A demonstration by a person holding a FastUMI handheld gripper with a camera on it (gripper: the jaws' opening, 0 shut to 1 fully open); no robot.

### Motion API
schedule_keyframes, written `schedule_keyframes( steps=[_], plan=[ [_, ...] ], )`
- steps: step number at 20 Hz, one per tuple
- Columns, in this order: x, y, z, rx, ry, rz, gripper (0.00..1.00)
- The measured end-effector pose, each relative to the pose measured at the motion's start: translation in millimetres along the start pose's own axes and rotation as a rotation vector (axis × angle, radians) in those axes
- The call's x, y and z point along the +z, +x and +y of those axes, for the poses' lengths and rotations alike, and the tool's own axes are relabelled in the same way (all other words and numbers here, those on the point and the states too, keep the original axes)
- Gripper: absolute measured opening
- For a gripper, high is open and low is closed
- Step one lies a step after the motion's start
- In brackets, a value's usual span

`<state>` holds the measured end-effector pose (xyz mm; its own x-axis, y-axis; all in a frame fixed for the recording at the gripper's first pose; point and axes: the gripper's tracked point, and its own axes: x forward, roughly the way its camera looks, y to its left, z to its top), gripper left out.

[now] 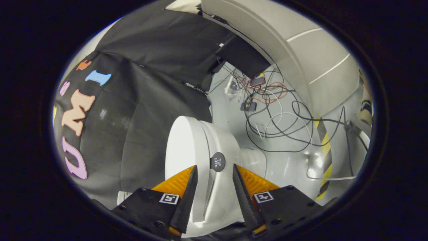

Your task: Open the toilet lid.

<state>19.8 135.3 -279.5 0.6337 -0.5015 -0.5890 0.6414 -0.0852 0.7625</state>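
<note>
A small white toilet (224,140) stands just ahead of me, and my view of it is rolled sideways. Its flat white lid (182,147) lies shut against the rim, facing the black cloth wall. A round black sticker (217,161) sits on the bowl's side below the lid. My gripper (215,166) is open, its two fingers straddling the front edge of the toilet. One fingertip (193,174) lies by the lid's edge, the other (238,175) by the bowl's lower side. Neither visibly presses on anything.
Behind the toilet, tangled black, white and red cables (277,110) and small devices lie on the grey floor (227,100). A yellow-and-black striped tape (325,144) runs along the floor by a large pale curved panel (301,53). Black cloth (140,100) hangs beside the lid.
</note>
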Motion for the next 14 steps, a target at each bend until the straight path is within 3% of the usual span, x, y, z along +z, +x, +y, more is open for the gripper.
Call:
schedule_keyframes(
  steps=[4,7,12,14],
  plan=[
    [-4.9,15.1,4.2,0.073,0.079,0.063,0.66],
    [-8.5,35.7,-6.9,0.046,0.097,0.083,0.52],
    [-15.0,54.4,-3.7,0.079,0.077,0.141,0.3],
    [-22.2,63.5,-13.8,0.048,0.051,0.2,0.2]
  ],
)
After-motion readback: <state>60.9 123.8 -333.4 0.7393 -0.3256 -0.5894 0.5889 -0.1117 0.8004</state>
